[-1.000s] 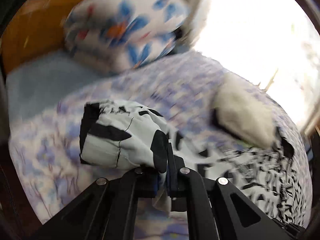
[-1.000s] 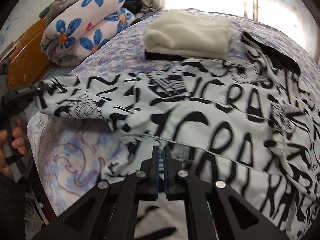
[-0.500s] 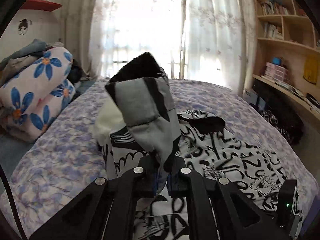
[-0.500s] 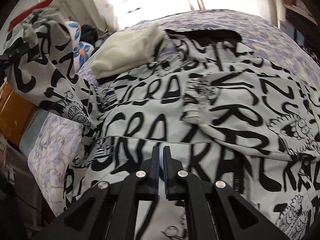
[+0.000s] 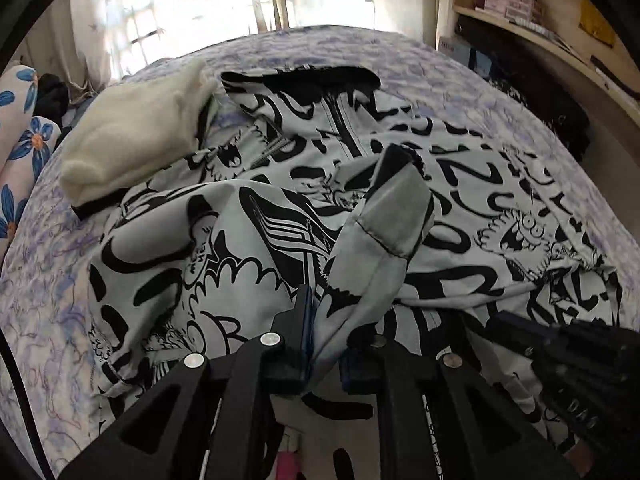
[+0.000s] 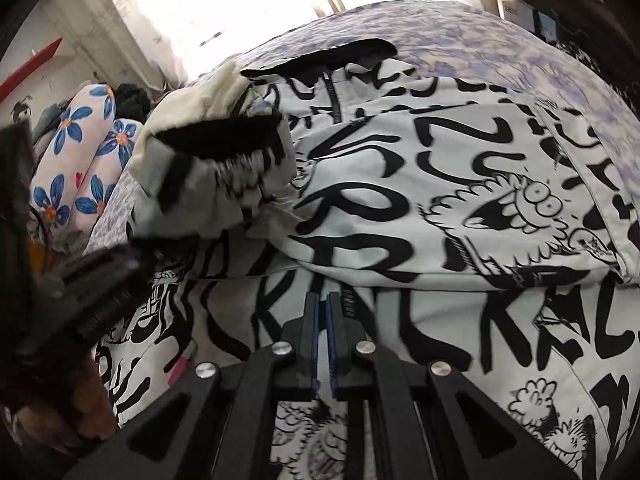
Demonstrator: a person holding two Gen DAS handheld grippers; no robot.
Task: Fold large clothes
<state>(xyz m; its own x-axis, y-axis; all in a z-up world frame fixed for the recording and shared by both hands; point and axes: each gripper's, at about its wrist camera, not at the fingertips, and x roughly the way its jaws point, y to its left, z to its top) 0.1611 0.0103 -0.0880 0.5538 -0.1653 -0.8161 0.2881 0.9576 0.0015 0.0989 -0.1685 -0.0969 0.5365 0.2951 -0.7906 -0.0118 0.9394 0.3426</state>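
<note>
A large white jacket with black graffiti print (image 5: pixel 460 208) lies spread on the bed; it also fills the right wrist view (image 6: pixel 460 208). My left gripper (image 5: pixel 326 340) has its jaws slightly parted with the jacket's sleeve cuff (image 5: pixel 392 216) between them, the cuff standing up over the jacket's body. The cuff (image 6: pixel 224 160) and the left gripper's body (image 6: pixel 92 280) show at the left of the right wrist view. My right gripper (image 6: pixel 323 320) is shut on the jacket's lower hem.
A folded cream garment (image 5: pixel 136 128) lies at the jacket's far left. A blue-flower quilt roll (image 6: pixel 80 160) sits at the left. The bed has a purple floral sheet (image 5: pixel 48 280). Wooden shelves (image 5: pixel 540 12) stand right of the bed, and a bright curtained window is beyond.
My left gripper has carried the sleeve from the left side in over the jacket's body and lowered it; its jaws have parted a little. My right gripper stays shut on the hem.
</note>
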